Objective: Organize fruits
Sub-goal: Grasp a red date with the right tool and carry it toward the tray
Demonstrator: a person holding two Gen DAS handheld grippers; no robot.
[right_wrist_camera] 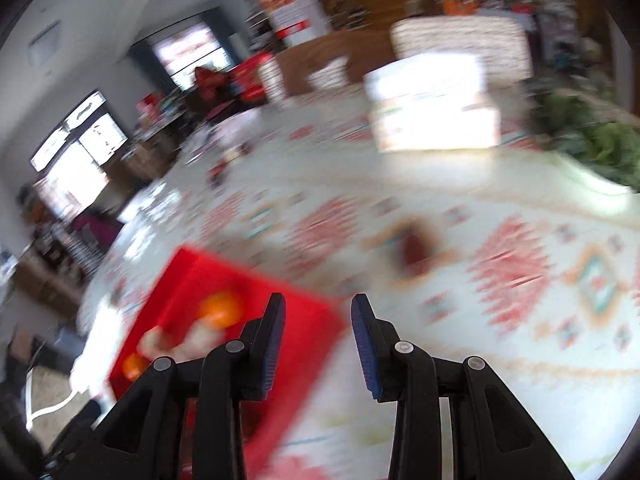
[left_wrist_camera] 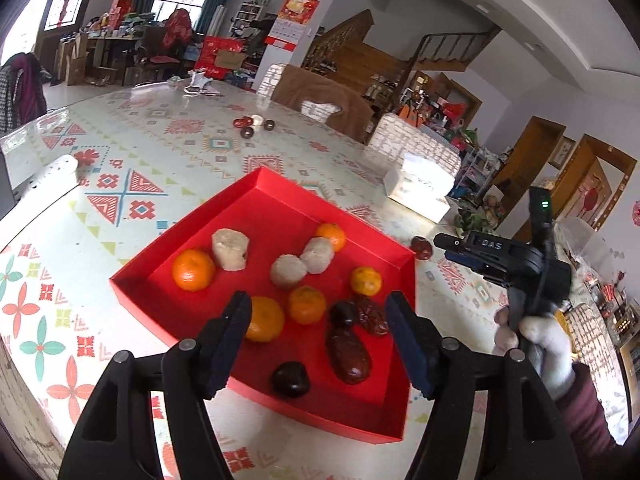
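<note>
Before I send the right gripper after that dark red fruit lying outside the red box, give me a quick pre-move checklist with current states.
1. Left gripper empty, fingers apart above the red box: ok.
2. Right gripper empty, small gap between its fingers: ok.
3. Dark red fruit on the table beside the box, outside it: ok.
4. Path to that fruit clear: ok, bare tablecloth ahead.
5. Sharp right wrist view: not ok, blurred.
6. Fruit within reach: cannot tell.

Both grippers: black plastic linkage arms with silver rivets and dark blue finger pads (left_wrist_camera: pixel 404 344); right gripper (left_wrist_camera: pixel 442 242) body marked "DAS", green LED lit, held by white-gloved hand (left_wrist_camera: pixel 538 344), maroon sleeve (left_wrist_camera: pixel 588 412).
</note>
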